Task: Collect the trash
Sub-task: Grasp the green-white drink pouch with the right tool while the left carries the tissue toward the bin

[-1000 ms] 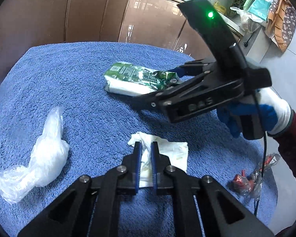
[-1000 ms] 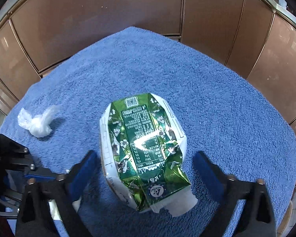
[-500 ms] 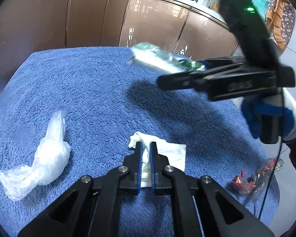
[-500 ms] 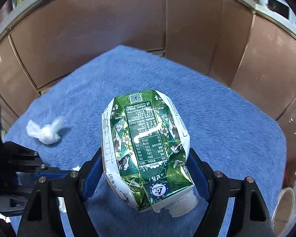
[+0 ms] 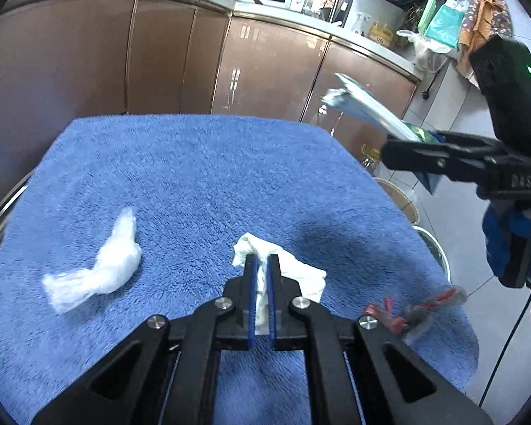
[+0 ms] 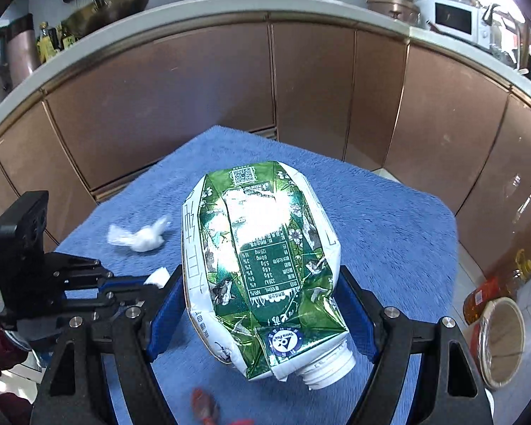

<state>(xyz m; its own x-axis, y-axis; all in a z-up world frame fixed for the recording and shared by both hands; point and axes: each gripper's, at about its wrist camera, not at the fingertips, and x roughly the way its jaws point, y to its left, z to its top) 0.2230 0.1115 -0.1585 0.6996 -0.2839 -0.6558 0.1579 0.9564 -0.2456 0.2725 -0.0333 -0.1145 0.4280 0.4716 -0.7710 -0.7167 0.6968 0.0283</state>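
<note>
Right hand-held gripper (image 6: 262, 304) clamps the crushed carton (image 6: 262, 262); left hand-held gripper (image 5: 262, 283) pinches the tissue (image 5: 286, 269). Keep both squeezed, carry toward the bin (image 6: 502, 343) at 4 o'clock.

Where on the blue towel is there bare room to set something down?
The far half of the blue towel, toward the cabinets, is bare. The near half is crowded: plastic bag left, tissue middle, red wrapper right.
</note>
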